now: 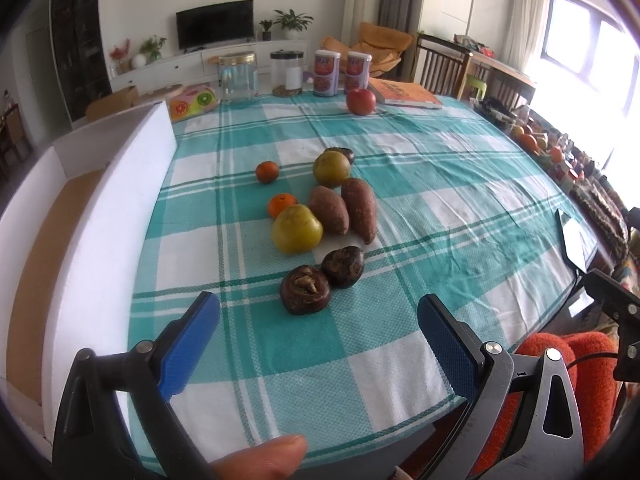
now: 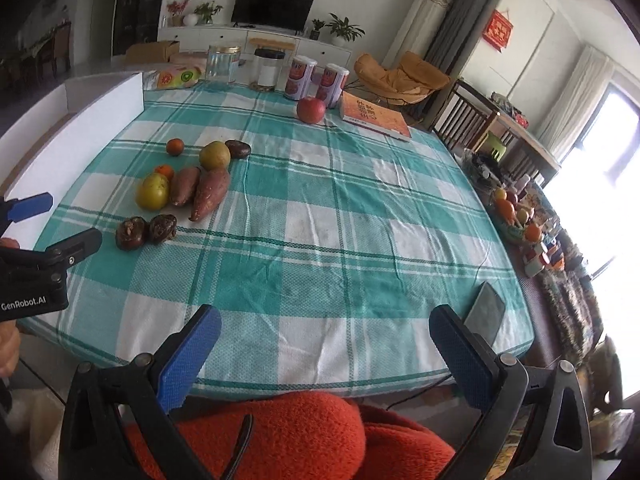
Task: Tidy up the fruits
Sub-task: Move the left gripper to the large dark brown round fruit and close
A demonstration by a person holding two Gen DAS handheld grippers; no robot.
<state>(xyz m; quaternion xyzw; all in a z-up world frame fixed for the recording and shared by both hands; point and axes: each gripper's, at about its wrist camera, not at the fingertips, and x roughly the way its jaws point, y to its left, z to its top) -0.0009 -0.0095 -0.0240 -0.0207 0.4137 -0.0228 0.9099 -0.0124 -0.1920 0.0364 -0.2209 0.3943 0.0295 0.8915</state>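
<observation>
- Your left gripper (image 1: 318, 320) hung spread wide, empty, just near of two dark water chestnuts (image 1: 322, 277).
- Your right gripper (image 2: 324, 332) gaped wide too, over bare checked tablecloth (image 2: 328, 240).
- Fruit cluster (image 2: 184, 188) sat far-left; red apple (image 2: 311, 109) far back.

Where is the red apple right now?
The red apple sits alone at the table's far end in both wrist views, just in front of the two cans and left of the orange book.

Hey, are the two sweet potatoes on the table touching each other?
Touching. In the left wrist view, the left sweet potato lies against the right sweet potato along their sides, no cloth showing between them.
</observation>
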